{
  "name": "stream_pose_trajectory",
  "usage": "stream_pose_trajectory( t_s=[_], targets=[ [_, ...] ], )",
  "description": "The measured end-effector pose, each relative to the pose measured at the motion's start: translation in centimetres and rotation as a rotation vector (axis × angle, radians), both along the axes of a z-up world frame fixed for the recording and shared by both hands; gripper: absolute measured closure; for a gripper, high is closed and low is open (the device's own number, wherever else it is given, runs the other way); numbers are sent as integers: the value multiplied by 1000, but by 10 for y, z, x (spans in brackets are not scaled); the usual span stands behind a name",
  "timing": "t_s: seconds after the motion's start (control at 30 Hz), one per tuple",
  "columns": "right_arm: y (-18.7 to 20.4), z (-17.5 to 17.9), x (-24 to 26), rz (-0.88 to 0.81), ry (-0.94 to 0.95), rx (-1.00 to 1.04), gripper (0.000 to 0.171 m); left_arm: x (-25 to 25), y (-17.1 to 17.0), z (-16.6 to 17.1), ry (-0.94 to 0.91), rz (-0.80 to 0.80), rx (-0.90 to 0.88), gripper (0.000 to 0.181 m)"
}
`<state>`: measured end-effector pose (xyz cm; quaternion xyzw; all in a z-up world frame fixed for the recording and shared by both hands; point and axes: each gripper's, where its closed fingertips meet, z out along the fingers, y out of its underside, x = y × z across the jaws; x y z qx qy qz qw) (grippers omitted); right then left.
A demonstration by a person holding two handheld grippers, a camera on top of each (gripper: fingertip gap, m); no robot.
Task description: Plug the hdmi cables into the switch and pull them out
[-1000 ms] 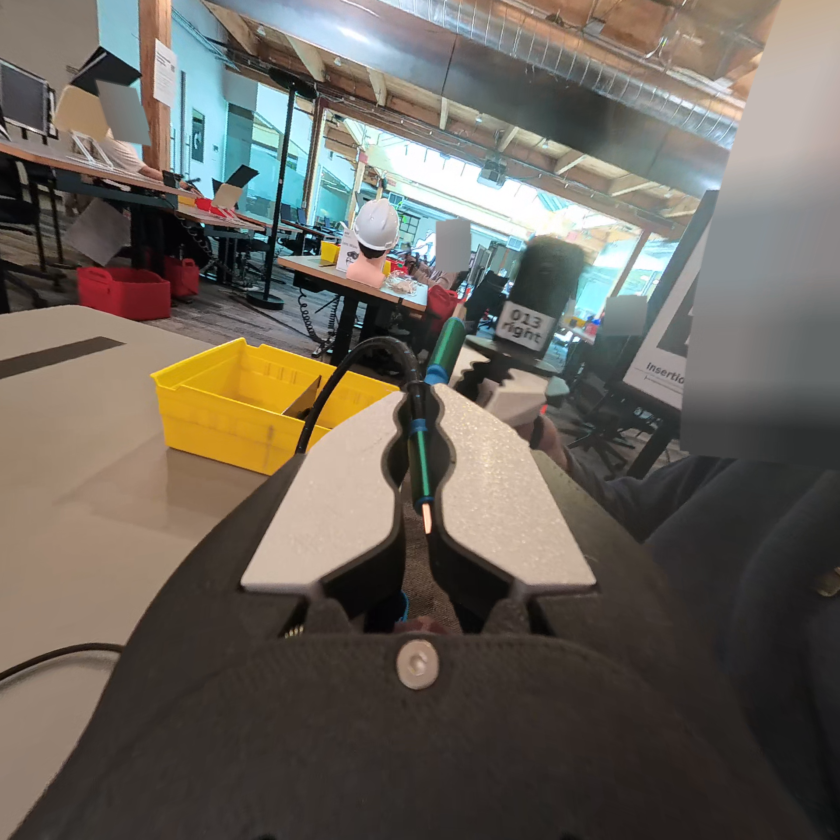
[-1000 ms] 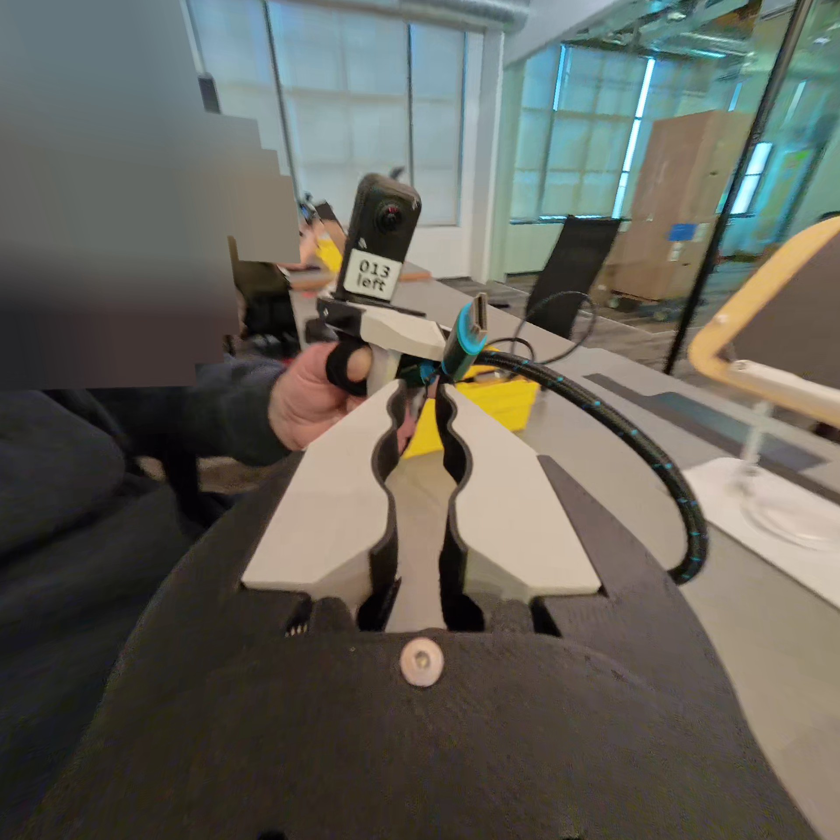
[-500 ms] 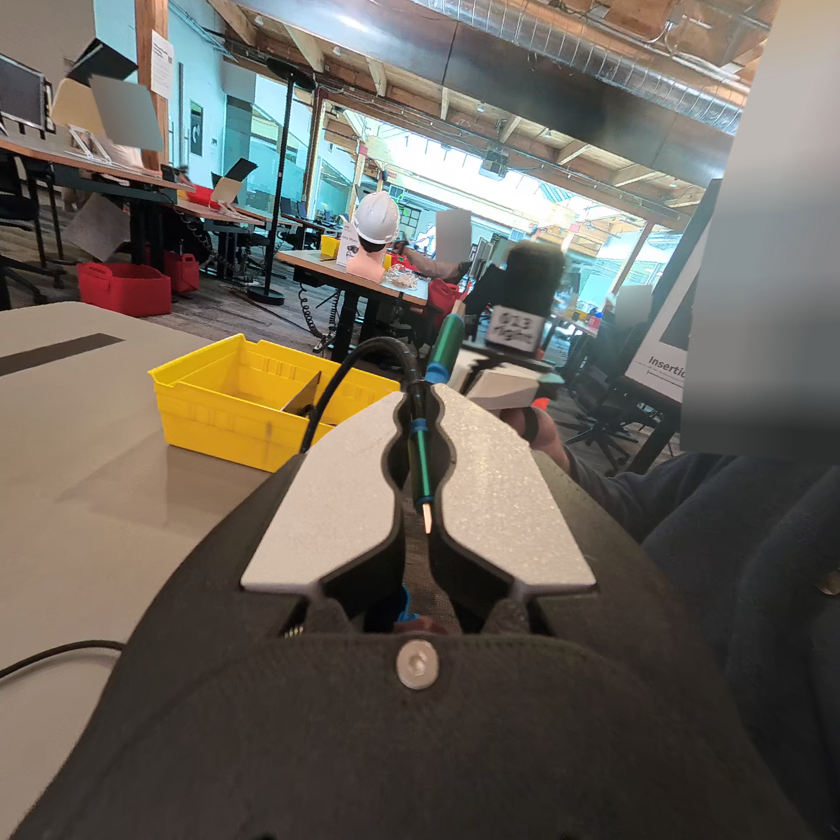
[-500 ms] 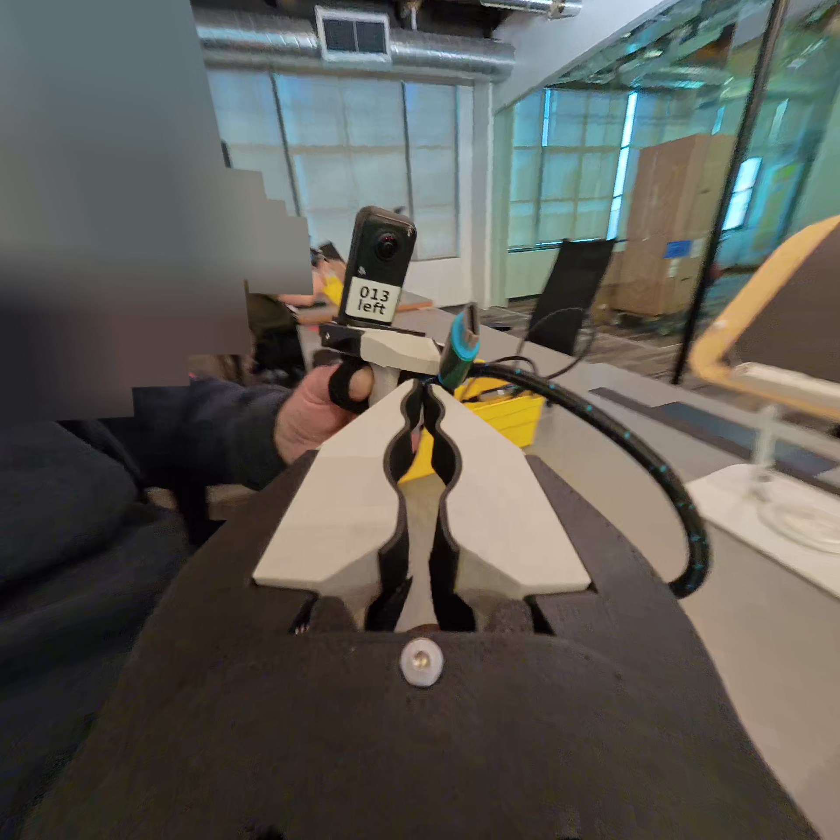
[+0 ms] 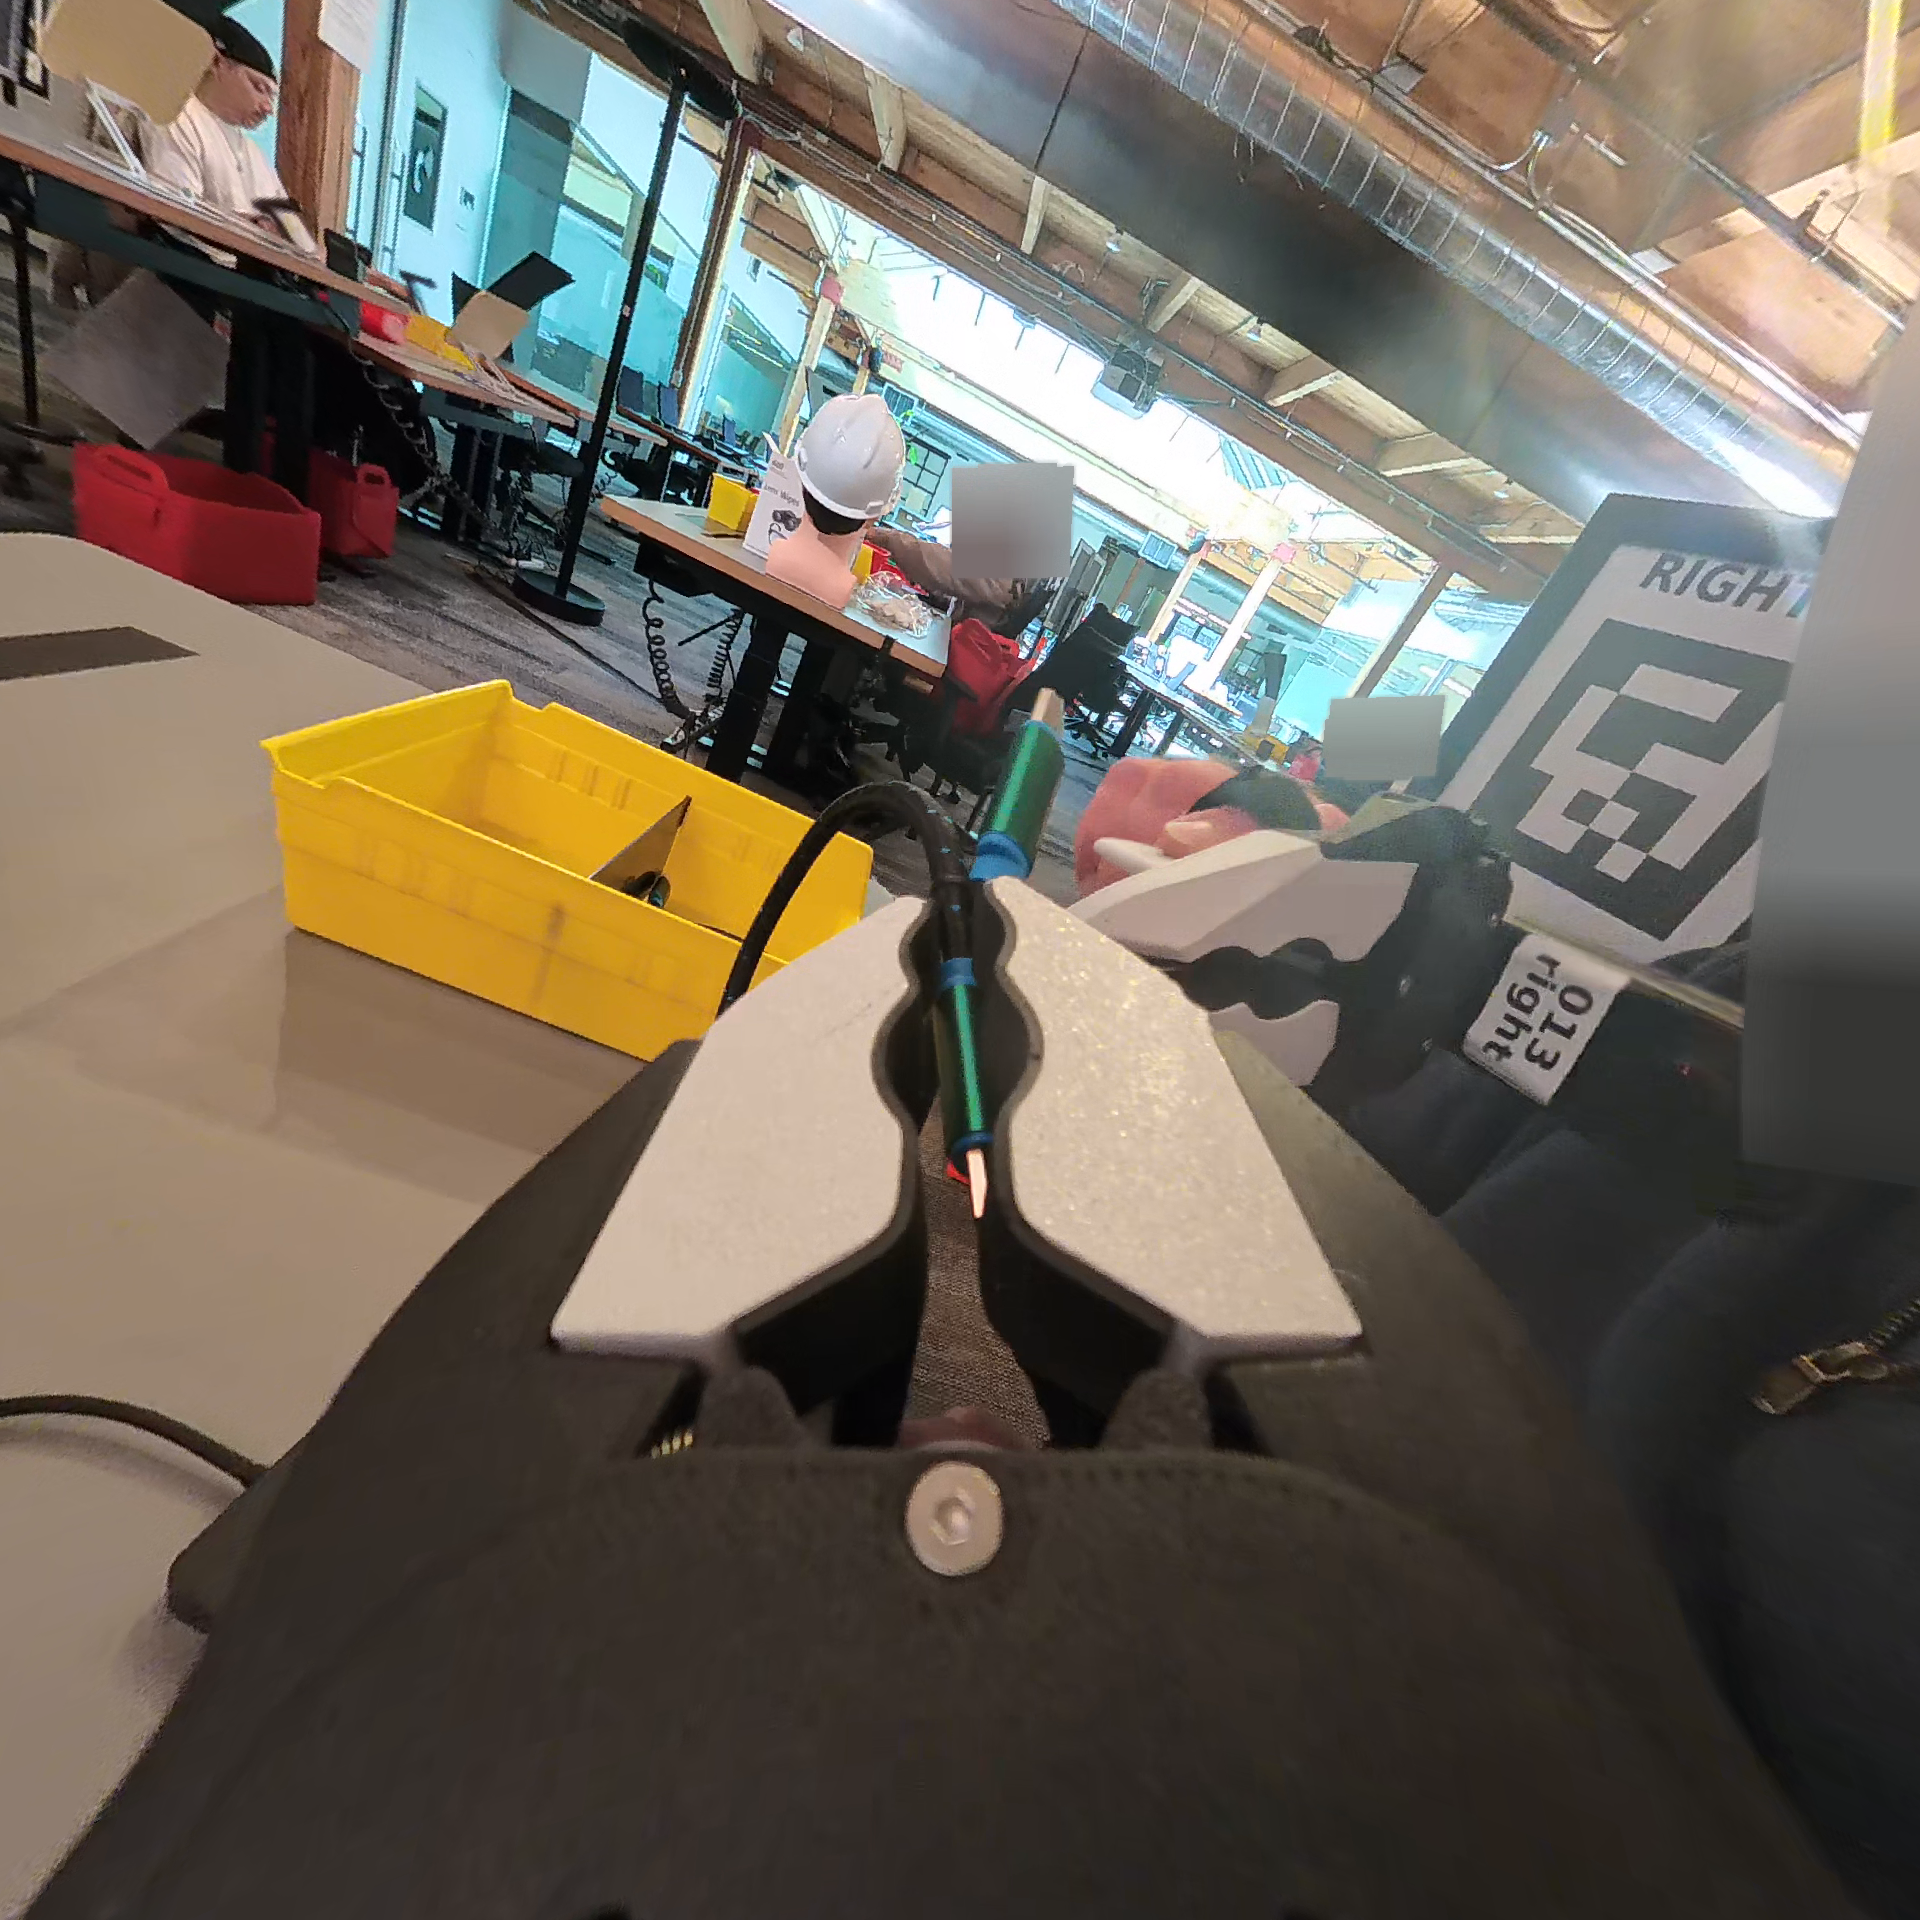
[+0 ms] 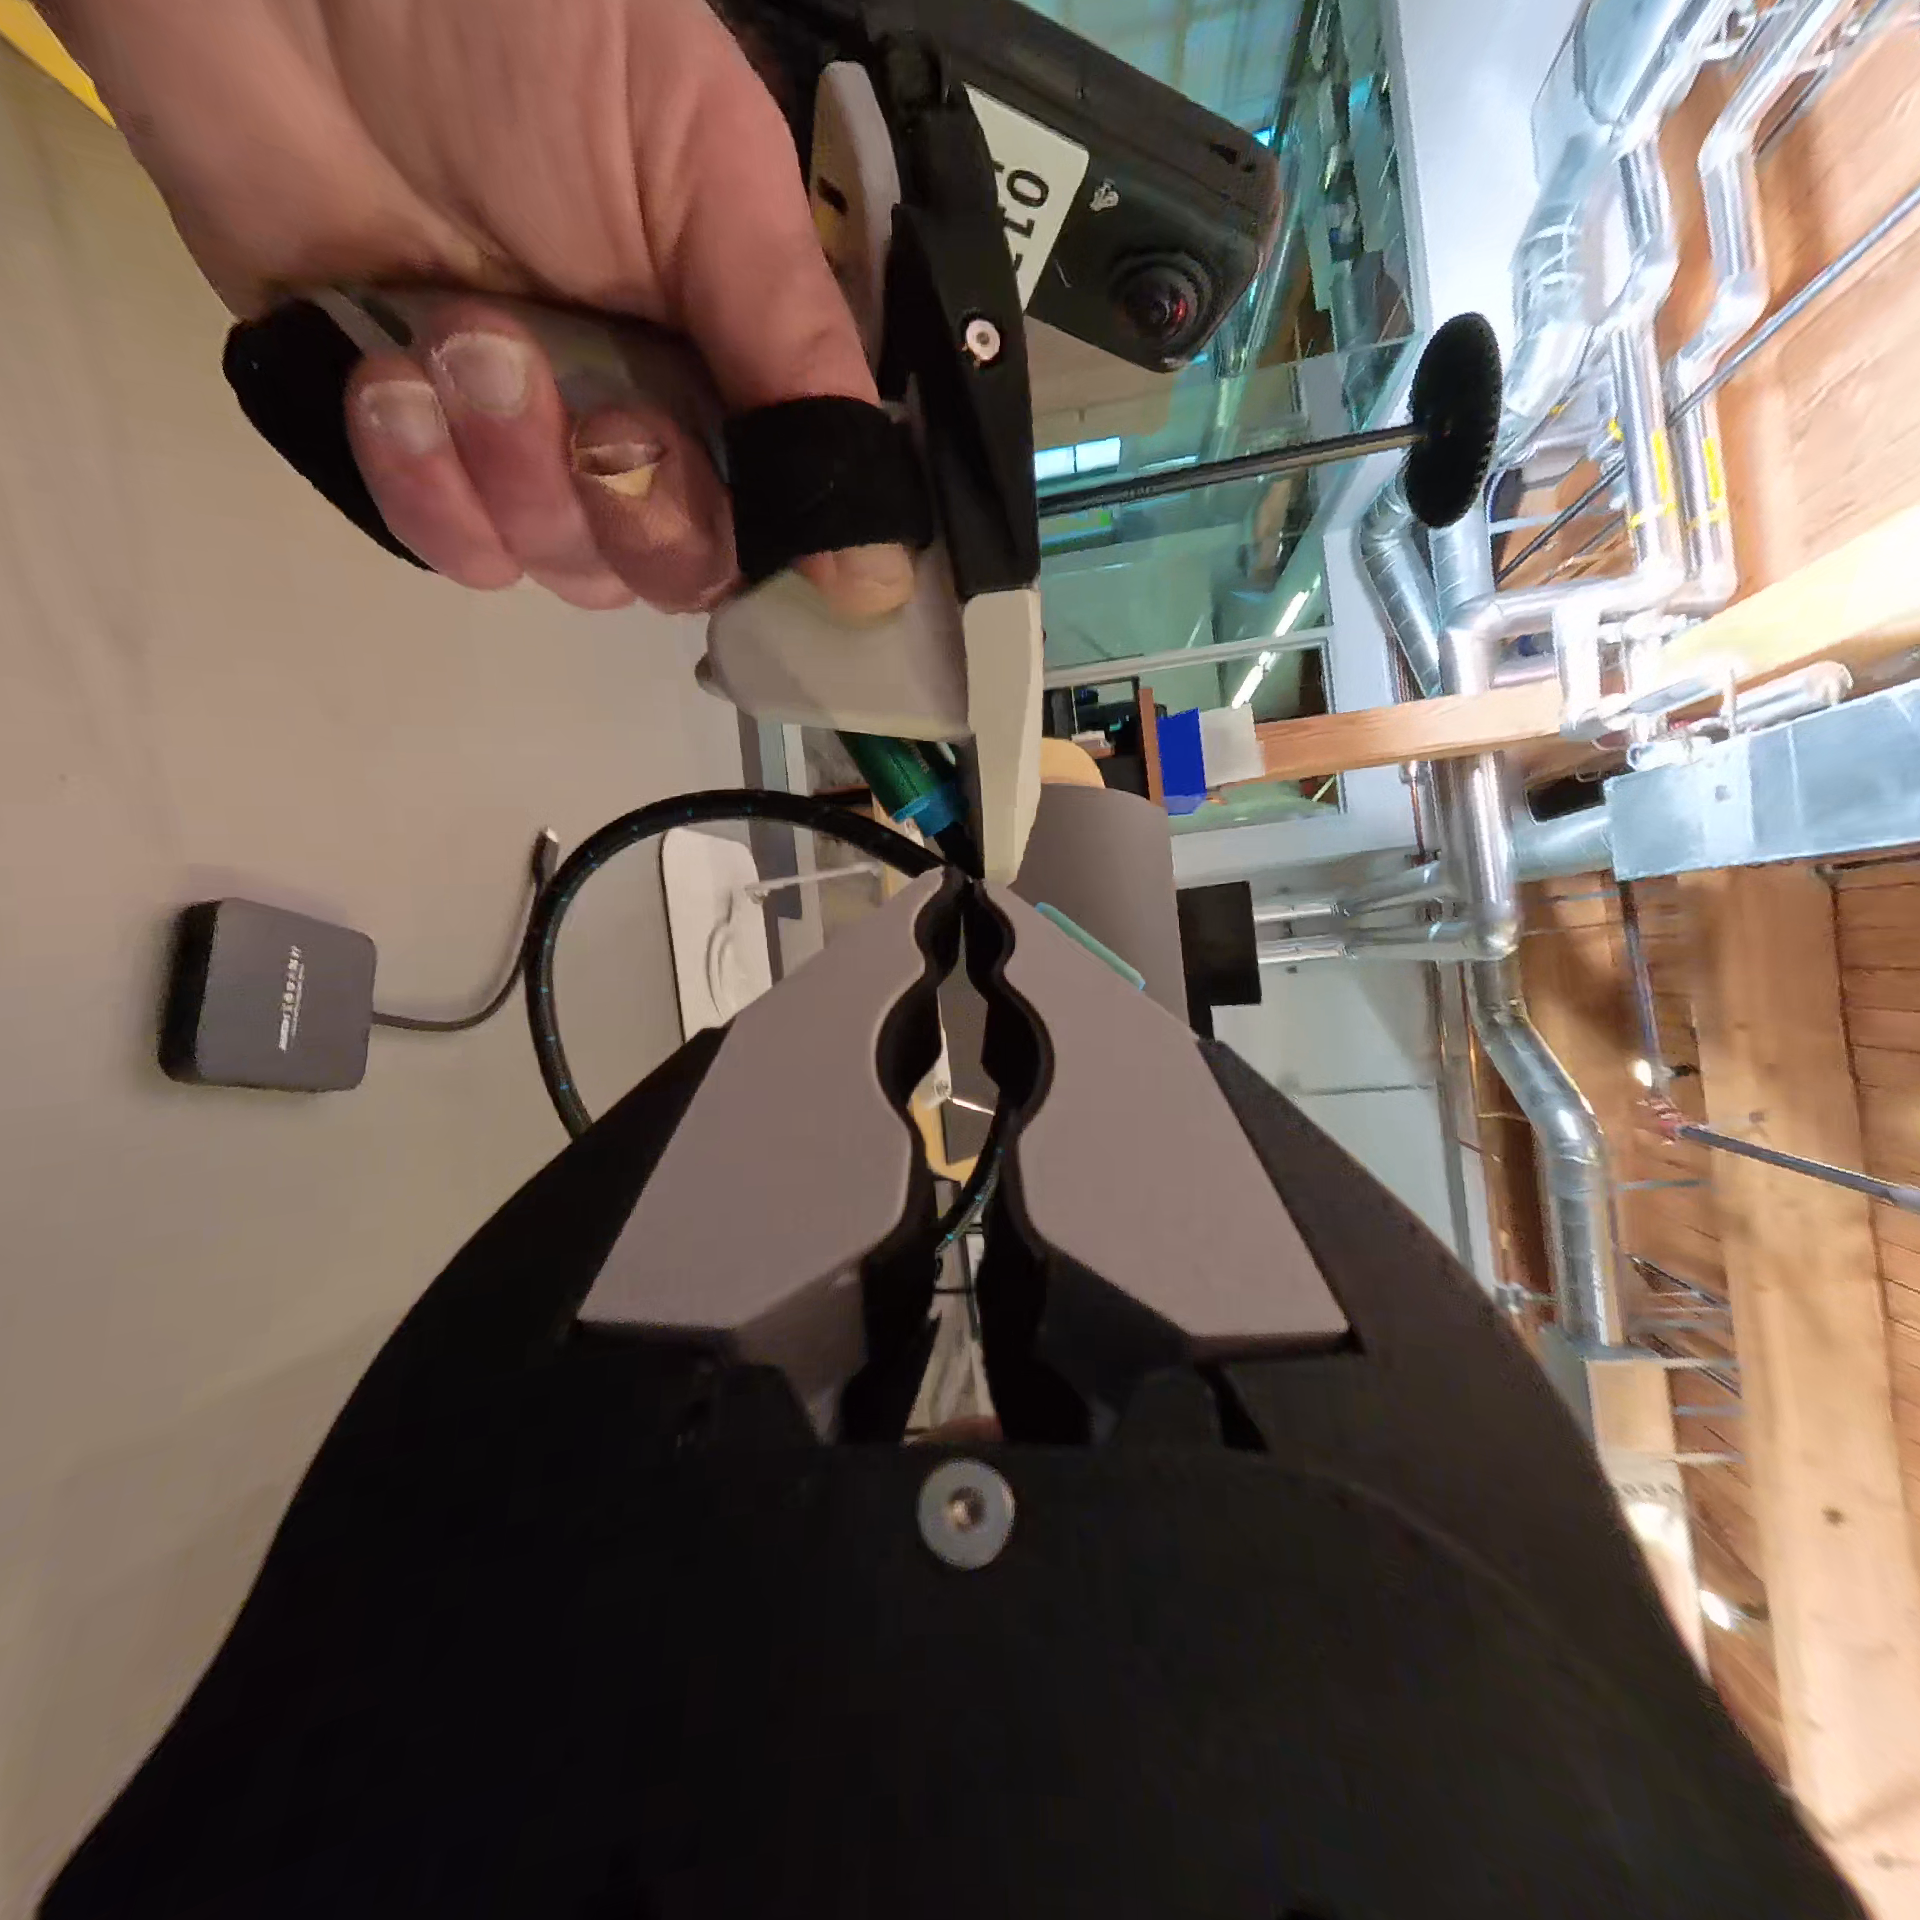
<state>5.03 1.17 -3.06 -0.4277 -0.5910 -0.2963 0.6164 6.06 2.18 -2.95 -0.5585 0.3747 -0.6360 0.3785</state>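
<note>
Green-shelled hdmi plug point(image 5: 1023, 779) clamped in left gripper point(image 5: 956, 904): jaws shut tight on it, metal tip poking past the fingertips, held up in the air. Black braided cable point(image 5: 800, 883) arcing back down near yellow bin point(image 5: 468, 831).

Right gripper point(image 6: 961, 883) rolled on its side, tips drawn almost together right at the cable just behind the plug. Can't tell whether pinching or only touching.

Grey switch point(image 6: 265, 997) flat on table point(image 6: 208, 675), well apart from both grippers, only its thin lead trailing off. Port face not visible.

Probably a regrip before insertion. To do it well:
- take the plug by the shell, not the braid
- release left only once right is firm
- square the plug to the port before pushing
- pin the switch or expect it to slide
</note>
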Motion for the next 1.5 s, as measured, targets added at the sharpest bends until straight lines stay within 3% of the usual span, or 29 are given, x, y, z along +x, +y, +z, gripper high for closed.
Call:
stream_pose_trajectory(
  t_s=[0.13,0.27,0.33,0.63,0.87,1.07,1.27,1.5],
  targets=[
    [-3,6,-1,98,196,-137,171,-2,-1,6,-5,26,85,177],
    [-13,21,2,343,691,-522,159,-6,0,14,-5,67,159,177],
    [-10,21,8,383,845,-650,159,-8,4,14,-13,76,159,176],
    [-3,14,4,593,1213,-1098,169,-5,-1,14,-15,63,175,176],
    [-4,11,-1,690,1286,-1222,171,-5,-1,13,-19,57,167,177],
    [-4,11,-2,687,1276,-1202,171,-5,0,14,-16,63,179,176],
    [-5,15,1,566,1125,-970,171,-5,0,13,-3,65,182,177],
    [-1,10,-2,285,696,-536,171,-3,4,9,16,65,132,177]
  ],
)
